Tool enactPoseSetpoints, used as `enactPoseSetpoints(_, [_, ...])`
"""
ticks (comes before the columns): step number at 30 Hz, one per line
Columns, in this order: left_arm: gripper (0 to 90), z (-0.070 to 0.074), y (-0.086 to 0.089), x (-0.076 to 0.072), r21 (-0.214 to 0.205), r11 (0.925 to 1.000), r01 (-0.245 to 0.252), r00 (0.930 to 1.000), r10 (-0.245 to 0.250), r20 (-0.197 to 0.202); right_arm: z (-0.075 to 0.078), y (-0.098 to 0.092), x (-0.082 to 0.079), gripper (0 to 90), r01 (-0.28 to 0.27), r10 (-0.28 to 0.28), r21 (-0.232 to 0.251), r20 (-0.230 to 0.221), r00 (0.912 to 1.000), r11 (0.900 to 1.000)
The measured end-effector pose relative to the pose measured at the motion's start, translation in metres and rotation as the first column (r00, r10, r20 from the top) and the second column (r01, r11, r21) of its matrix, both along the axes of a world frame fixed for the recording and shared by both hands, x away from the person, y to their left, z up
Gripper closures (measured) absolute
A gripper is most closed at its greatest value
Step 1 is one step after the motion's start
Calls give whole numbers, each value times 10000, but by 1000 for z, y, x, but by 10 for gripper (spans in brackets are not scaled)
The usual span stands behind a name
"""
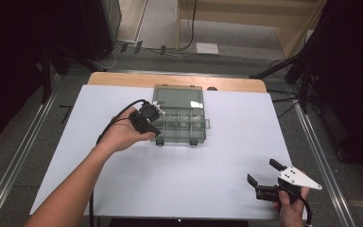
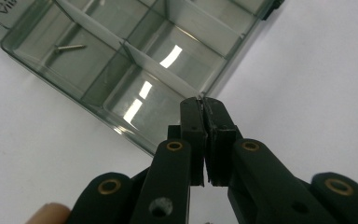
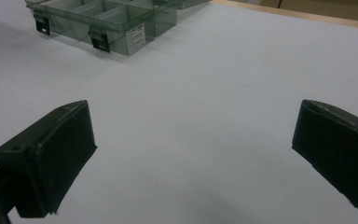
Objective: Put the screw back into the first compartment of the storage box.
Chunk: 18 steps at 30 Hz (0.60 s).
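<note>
A clear compartment box (image 1: 182, 124) sits open at the far middle of the white table (image 1: 194, 179) (lid laid back). One corner compartment holds a small screw (image 2: 70, 46). The left gripper (image 2: 203, 103) hovers over its edge, jaws pressed together, empty. The right gripper (image 1: 263, 176) waits well apart, jaws wide and empty.

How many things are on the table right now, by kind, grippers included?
Clear compartment box, lid open: 1
Small metal screw in one compartment: 1
Black latches on the box front: 2
Handheld grippers: 2, the left gripper with jaws shut, the right gripper with jaws open
Total: 6
</note>
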<state>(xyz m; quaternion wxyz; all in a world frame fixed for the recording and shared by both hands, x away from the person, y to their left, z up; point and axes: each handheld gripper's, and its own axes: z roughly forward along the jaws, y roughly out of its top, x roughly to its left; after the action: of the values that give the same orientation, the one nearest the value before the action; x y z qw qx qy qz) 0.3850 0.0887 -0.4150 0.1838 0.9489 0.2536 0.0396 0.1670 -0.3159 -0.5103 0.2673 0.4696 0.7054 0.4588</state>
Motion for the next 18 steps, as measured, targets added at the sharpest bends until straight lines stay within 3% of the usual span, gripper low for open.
enactPoseSetpoints(18, [880,-2,-4,26,100,9995,-289,9996,290,-41,0,-1,0,0,-17,17,41,28,10000,10000])
